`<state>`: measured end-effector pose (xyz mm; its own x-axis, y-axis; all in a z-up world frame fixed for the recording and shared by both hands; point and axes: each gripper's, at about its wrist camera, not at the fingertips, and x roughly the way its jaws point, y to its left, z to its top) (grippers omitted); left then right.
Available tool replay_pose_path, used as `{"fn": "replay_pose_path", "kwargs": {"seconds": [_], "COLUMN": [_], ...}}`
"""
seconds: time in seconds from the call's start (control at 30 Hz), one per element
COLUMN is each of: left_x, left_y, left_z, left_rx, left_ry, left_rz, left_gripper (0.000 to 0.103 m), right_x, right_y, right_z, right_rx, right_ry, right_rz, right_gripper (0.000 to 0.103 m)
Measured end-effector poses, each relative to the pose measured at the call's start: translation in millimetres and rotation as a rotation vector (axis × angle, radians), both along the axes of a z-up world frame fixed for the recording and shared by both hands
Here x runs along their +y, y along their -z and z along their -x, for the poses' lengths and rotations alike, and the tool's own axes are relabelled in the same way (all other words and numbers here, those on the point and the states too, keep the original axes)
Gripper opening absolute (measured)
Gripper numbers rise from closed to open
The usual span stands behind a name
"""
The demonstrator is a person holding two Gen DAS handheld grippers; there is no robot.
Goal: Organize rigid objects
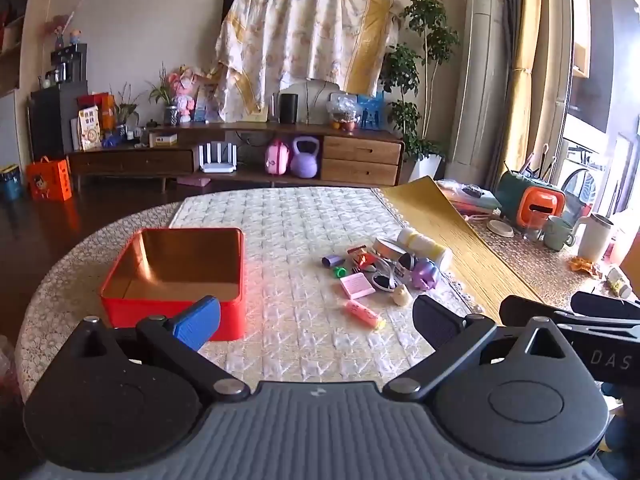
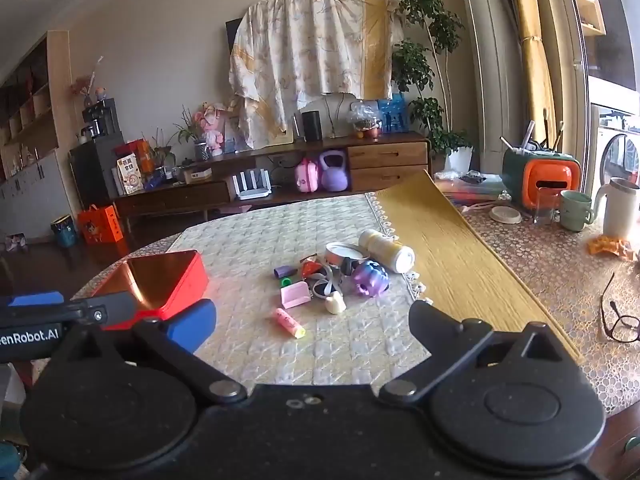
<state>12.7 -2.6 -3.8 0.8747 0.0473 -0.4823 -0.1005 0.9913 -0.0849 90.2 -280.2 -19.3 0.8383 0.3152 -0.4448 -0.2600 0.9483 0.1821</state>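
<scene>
Your left gripper [image 1: 316,316] fills the bottom of the left wrist view, its jaws spread wide with nothing between them, hovering over the quilted mat [image 1: 288,232] that covers the tabletop. Just past the blue finger sits the red tin [image 1: 176,280], open and showing a bare coppery inside. Right of it, well apart from the tin, lies the cluster of small things: a pink highlighter [image 1: 362,314] nearest you, a pink card holder [image 1: 357,285], a purple figure [image 1: 425,274], a cream bottle [image 1: 424,246] on its side, and a round tin [image 1: 387,247]. At the far right edge you see part of the other gripper.

Your right gripper [image 2: 312,320] frames the right wrist view, jaws likewise wide and holding nothing. Directly ahead lies the same cluster, the pink highlighter [image 2: 290,322] closest, the purple figure [image 2: 370,278] and cream bottle [image 2: 386,256] behind it. The red tin [image 2: 160,284] stands to the left, partly behind the left gripper. Folded glasses [image 2: 618,316] rest on the tabletop at the right.
</scene>
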Motion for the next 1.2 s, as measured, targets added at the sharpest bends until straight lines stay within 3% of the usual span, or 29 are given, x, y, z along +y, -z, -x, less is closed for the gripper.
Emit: {"fn": "replay_pose_path", "kwargs": {"seconds": [0.4,0.7,1.2], "left_x": [-0.4,-1.9,-2.8], "left_y": [-0.6,0.0,0.0], "left_z": [-0.9,-1.0,-2.1], "left_rx": [-0.007,0.0,0.003], "left_ry": [-0.015,-0.031,-0.014], "left_rz": [0.023,0.017,0.018], "left_gripper": [0.103,0.103,0.103], "right_x": [15.9,12.4,8.9], "right_y": [-6.1,-8.5,-6.9], "right_z": [15.9,16.9,12.1], "right_rx": [-0.039,-0.083,-0.036], "right_ry": [-0.075,-0.045,-0.043], "right_rz": [-0.011,-0.018,-0.02], "right_gripper": [0.103,0.103,0.103]}}
